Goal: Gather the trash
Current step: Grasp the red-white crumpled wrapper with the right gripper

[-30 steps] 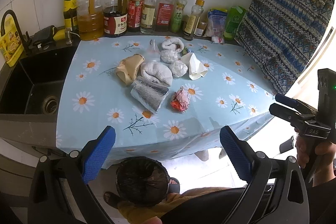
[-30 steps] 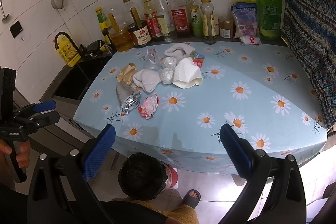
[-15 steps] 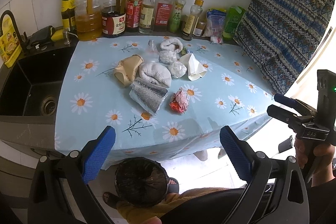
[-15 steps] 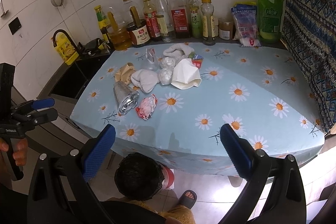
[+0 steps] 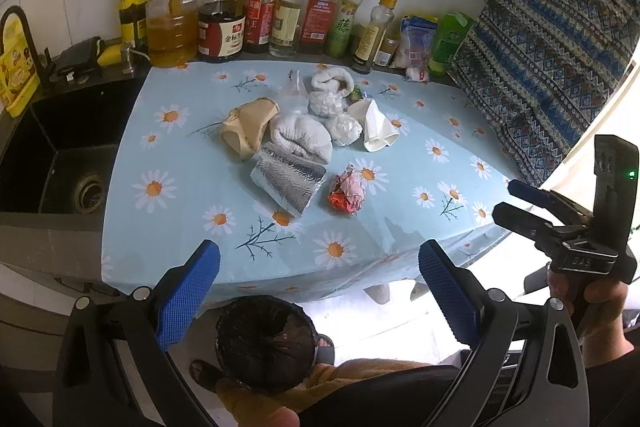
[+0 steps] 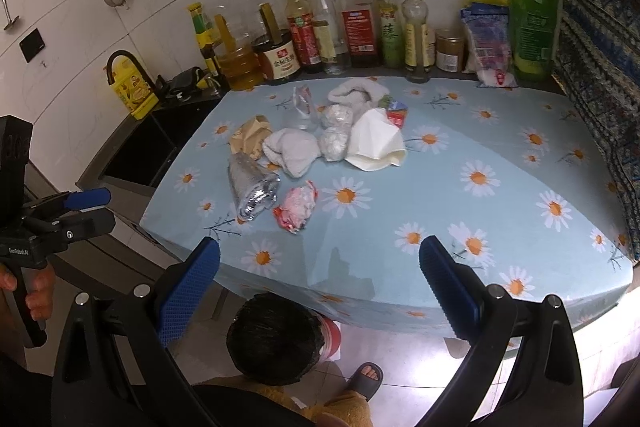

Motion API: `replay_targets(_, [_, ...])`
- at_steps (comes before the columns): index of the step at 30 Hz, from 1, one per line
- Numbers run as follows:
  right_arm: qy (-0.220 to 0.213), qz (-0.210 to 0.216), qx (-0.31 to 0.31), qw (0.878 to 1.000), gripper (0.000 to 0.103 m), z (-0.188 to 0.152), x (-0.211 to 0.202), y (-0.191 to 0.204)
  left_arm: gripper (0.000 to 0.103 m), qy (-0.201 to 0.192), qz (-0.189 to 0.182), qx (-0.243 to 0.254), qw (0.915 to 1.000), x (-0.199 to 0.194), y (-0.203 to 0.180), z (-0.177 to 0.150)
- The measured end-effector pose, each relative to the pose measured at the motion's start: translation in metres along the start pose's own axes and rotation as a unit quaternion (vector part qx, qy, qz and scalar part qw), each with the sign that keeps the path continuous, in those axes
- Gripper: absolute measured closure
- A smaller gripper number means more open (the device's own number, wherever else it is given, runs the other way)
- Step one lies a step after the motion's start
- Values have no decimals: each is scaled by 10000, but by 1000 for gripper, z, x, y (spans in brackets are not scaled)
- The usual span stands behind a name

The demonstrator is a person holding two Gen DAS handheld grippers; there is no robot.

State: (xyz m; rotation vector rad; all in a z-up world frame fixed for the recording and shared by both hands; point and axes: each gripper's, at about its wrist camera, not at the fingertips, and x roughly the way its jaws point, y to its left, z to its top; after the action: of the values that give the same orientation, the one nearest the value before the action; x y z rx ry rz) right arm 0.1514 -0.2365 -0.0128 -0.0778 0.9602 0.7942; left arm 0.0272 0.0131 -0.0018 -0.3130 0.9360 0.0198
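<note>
Daisy tablecloth (image 5: 168, 195) w/ trash unchanged, both grippers (image 5: 318, 291) (image 6: 320, 287) still wide.

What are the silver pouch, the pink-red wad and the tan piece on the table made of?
Silver pouch: looks like metallised foil film, shiny with a quilted emboss. Pink-red wad: probably thin printed plastic wrapper, glossy and crumpled. Tan piece: likely kraft paper or moulded pulp, matte and creased; cannot tell which.
</note>
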Motion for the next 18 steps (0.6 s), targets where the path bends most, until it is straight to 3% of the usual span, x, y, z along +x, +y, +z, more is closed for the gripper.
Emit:
replay_targets(9, [217, 239, -80, 9994, 4, 16, 49, 16, 7, 82, 76, -317, 9994, -1, 31, -6])
replay_targets(18, [707, 147, -180, 9972, 20, 25, 115, 15, 7, 197, 99, -645, 9977, 4, 55, -16])
